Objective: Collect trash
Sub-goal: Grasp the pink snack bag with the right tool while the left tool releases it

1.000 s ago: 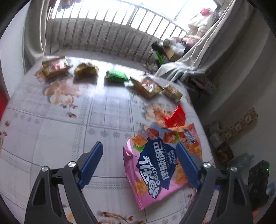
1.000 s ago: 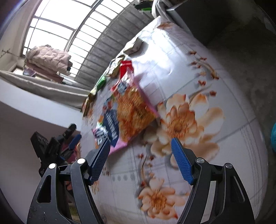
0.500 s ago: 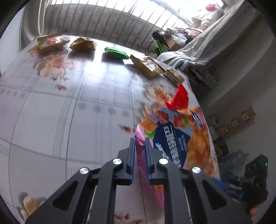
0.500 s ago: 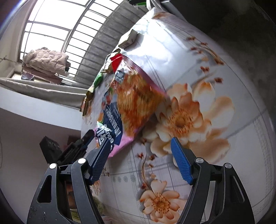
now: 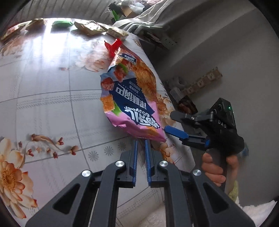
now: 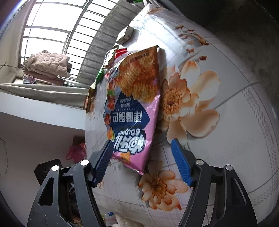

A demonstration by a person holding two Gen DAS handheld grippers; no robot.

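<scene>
Pink crinkly snack bag (image 5: 129, 97), light and floppy, is hanging above the desk (image 5: 52, 104), left tool (image 5: 140, 141) pinching its bottom seam, right tool (image 6: 142, 158) closing around its lower edge without pressing.

- A lived-in home room is indicated.
- Bench (image 5: 52, 104) is covered by a floral, tile-patterned oilcloth.
- Barred window (image 6: 57, 29) is seen with folded bedding (image 6: 47, 64) stacked beside it.
- Curtain (image 5: 157, 15) and floor clutter (image 5: 129, 8) are noted near the wall.
</scene>
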